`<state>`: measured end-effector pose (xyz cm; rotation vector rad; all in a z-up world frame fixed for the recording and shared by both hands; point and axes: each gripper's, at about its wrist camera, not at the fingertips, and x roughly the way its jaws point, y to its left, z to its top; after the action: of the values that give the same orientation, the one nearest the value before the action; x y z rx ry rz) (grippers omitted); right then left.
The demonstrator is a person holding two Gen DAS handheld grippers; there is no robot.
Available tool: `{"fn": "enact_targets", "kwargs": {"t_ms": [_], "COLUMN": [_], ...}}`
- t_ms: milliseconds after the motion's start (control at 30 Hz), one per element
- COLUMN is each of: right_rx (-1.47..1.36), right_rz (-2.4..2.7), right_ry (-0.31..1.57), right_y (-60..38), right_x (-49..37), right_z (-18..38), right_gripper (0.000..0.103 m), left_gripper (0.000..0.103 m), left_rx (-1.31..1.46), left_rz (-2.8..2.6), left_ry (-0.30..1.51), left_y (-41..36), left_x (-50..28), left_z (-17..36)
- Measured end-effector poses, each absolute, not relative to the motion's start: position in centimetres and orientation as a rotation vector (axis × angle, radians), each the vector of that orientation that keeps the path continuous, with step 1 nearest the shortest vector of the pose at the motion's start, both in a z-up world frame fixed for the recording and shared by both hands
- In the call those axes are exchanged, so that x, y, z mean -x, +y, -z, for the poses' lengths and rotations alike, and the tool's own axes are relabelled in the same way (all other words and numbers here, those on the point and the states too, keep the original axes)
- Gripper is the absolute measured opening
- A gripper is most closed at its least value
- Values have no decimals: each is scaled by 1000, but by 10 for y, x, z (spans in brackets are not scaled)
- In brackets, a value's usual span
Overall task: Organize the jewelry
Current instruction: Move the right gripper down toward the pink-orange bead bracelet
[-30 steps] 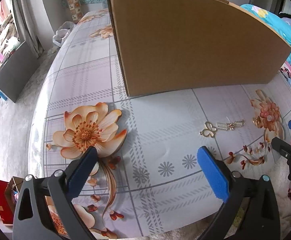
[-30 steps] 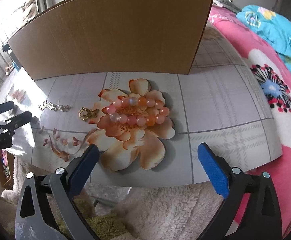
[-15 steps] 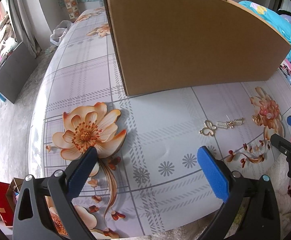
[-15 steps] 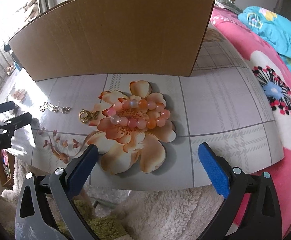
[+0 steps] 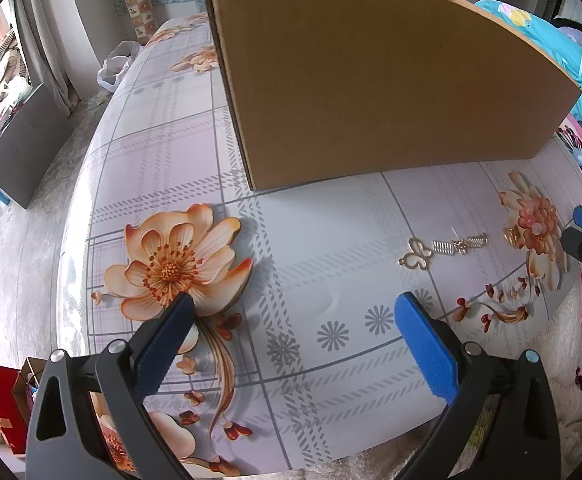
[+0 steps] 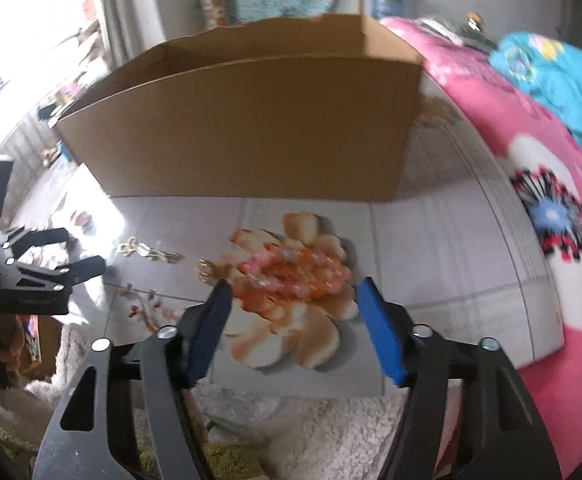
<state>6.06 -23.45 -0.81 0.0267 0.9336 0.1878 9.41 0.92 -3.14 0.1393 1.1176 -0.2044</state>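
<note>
Since the earlier frame our right claw (image 6: 293, 290) has dipped toward the blurred bead bracelet (image 6: 295, 270), jaws closing, nothing gripped. Its long axis lies crosswise just ahead. Our left claw (image 5: 291, 308) gapes empty.

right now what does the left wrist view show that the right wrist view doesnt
Only the left wrist view: a large printed flower at the cloth's left and a red bag on the floor. Only the right wrist view: the box's open top and the pink blanket. Both: the cardboard box, butterfly charm, bead bracelet. The right gripper is closing, bracelet just ahead; the left gripper is open.
</note>
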Motion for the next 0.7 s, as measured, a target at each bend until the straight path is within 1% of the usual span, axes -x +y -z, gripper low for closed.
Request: {"fn": "enact_targets", "kwargs": {"t_ms": [67, 167, 200, 267, 333, 400, 533, 667, 700], "right_rx": [51, 165, 188, 230, 271, 264, 223, 21, -20], "right_rz": [-202, -231, -238, -235, -238, -238, -176, -154, -152], "right_ry": [918, 915, 923, 930, 942, 945, 935, 903, 886], "right_y": [-224, -208, -206, -203, -202, -207, -227, -258, -263], "right_x": [-63, -67, -68, -72, -78, -87, -109, -122, -121], "right_z": [8, 14, 16, 22, 25, 25, 25, 11, 7], "right_gripper": [55, 44, 38, 34, 21, 14, 12, 13, 14], "left_gripper": [98, 98, 98, 98, 98, 98, 98, 98, 98], "left_rx": [-139, -140, -140, -140, -141, -140, -140, -141, -140], "left_rz": [204, 204, 204, 204, 205, 204, 205, 205, 204], "left_ry": [1118, 1120, 1121, 1121, 1121, 1120, 1120, 1120, 1119], "left_y": [9, 9, 10, 9, 9, 9, 9, 9, 9], "left_x": [-94, -94, -94, -94, -94, -94, -94, -94, -94], "left_z": [31, 31, 32, 31, 32, 31, 32, 32, 32]}}
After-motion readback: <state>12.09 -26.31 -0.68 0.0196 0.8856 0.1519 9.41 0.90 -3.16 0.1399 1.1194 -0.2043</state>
